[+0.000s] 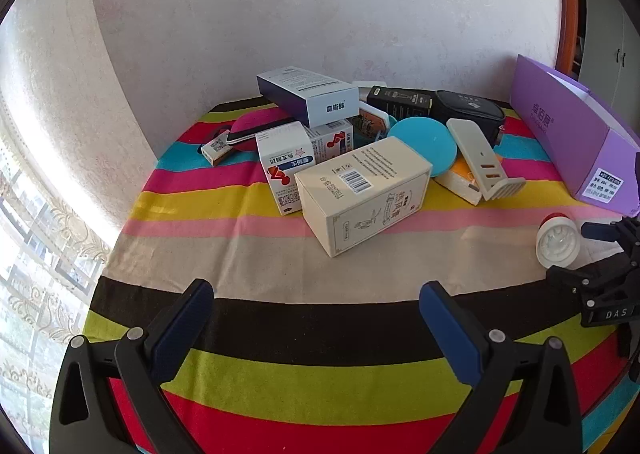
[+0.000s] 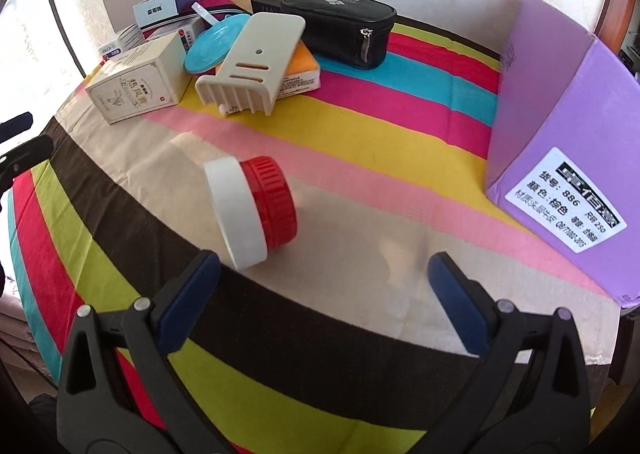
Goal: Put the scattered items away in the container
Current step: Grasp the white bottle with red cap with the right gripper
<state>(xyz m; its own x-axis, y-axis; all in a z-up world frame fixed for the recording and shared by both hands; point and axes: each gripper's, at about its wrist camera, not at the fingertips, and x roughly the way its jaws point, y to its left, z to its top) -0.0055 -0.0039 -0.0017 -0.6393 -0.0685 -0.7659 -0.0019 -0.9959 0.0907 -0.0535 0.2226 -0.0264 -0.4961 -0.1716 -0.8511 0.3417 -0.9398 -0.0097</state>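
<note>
A purple cardboard box (image 1: 568, 130) stands at the right; it also shows in the right wrist view (image 2: 560, 142). Scattered items lie in a pile at the table's far side: a cream carton (image 1: 360, 194), a white and navy box (image 1: 310, 96), a teal round lid (image 1: 424, 150), a cream plastic holder (image 2: 250, 62), a black zip pouch (image 2: 340, 32). A white jar with a red cap (image 2: 252, 210) lies on its side just ahead of my right gripper (image 2: 324, 278), which is open and empty. My left gripper (image 1: 316, 306) is open and empty, short of the cream carton.
A striped cloth (image 1: 320, 334) covers the table. A pale wall stands behind the pile. A window with lace curtain (image 1: 36, 254) is at the left. The right gripper's body (image 1: 604, 282) shows at the right edge of the left wrist view.
</note>
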